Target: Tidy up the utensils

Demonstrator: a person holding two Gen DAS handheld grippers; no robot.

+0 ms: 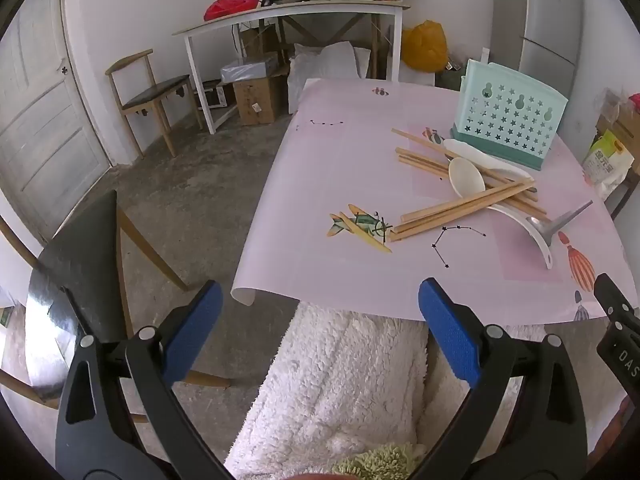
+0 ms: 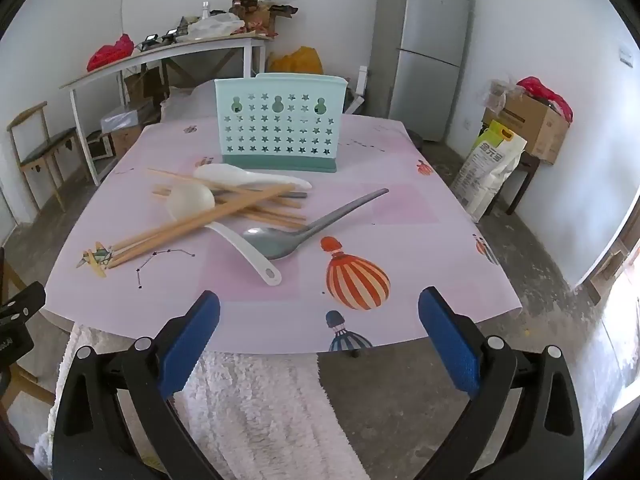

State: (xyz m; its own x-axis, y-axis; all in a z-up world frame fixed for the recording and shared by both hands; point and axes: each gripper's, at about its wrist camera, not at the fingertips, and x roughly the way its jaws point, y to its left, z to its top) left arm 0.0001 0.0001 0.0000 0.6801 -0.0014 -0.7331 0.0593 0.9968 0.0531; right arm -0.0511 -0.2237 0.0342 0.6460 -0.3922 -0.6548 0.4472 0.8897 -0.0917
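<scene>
A heap of utensils lies on the table with the pink printed cloth [image 2: 420,232]: several wooden chopsticks [image 2: 208,216], a cream spoon [image 2: 190,202], a white spoon [image 2: 248,178], a white ladle handle [image 2: 256,260] and a grey spoon [image 2: 288,240]. Behind the heap stands a mint green utensil holder [image 2: 280,128] with star holes. In the left wrist view the chopsticks [image 1: 460,204] and holder [image 1: 508,120] sit to the right. My left gripper [image 1: 320,328] and right gripper [image 2: 320,332] both hang open and empty before the table's near edge.
A white fluffy garment [image 1: 340,380] covers the person's lap below the grippers. A dark chair [image 1: 76,276] stands at the left. Behind are a cluttered white side table [image 1: 296,12], a grey fridge [image 2: 424,48], a rice bag [image 2: 492,168] and cardboard boxes [image 2: 532,124].
</scene>
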